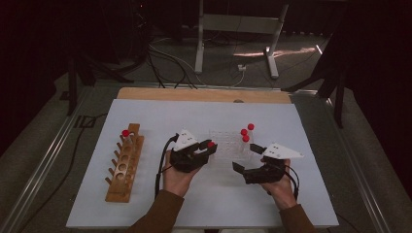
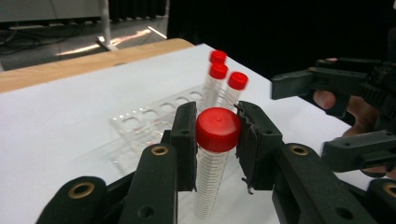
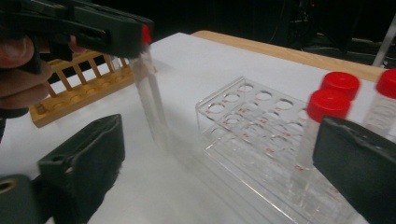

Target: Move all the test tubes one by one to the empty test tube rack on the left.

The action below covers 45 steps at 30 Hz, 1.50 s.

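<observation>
Grip on the red-capped clear plastic tube (image 2: 215, 154) was taken just below its cap by the left gripper (image 2: 217, 140), jaws clamped, so the tube hung upright above the white table (image 1: 160, 116), probably for racking. Right gripper (image 3: 210, 168) stood wide apart, holding nothing. Clear plastic rack (image 3: 252, 130) held three capped tubes (image 1: 245, 132); the wooden rack (image 1: 125, 165) held one (image 1: 126, 133).

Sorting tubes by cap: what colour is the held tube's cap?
Red, clearest in the left gripper view: cap.
</observation>
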Available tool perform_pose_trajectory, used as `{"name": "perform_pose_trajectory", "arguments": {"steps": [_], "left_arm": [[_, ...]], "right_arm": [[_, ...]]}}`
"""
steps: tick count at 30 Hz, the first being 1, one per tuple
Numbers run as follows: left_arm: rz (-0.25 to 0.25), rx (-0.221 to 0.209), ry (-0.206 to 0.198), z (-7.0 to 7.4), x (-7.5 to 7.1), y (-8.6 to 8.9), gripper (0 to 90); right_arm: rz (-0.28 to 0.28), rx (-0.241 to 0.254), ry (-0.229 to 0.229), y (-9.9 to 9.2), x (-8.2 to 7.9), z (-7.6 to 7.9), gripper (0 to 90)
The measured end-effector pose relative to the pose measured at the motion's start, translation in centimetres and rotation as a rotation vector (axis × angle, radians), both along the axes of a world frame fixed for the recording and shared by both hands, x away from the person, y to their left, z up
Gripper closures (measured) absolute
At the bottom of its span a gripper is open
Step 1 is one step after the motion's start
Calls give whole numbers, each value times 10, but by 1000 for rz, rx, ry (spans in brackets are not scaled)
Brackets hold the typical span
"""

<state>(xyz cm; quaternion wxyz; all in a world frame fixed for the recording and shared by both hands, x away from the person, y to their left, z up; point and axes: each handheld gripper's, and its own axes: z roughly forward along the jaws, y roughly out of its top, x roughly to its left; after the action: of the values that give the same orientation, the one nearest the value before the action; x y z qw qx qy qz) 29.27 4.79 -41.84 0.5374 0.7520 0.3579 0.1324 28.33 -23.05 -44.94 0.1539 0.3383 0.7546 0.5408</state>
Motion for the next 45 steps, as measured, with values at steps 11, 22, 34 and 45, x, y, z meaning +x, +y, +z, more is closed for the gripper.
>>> {"name": "perform_pose_trajectory", "arguments": {"steps": [11,22,34,45], "left_arm": [[98,-37,-8,12,2,38,706],[171,-42,-27,20,2,69,706],[251,-53,-47,26,1,109,705],[308,-18,-73,36,-2,141,705]], "right_arm": [[-50,10,9,-24,5,2,0],[-104,1,4,-34,8,1,0],[-104,16,-42,-42,10,-4,4],[-115,41,26,-49,11,-2,2]]}}
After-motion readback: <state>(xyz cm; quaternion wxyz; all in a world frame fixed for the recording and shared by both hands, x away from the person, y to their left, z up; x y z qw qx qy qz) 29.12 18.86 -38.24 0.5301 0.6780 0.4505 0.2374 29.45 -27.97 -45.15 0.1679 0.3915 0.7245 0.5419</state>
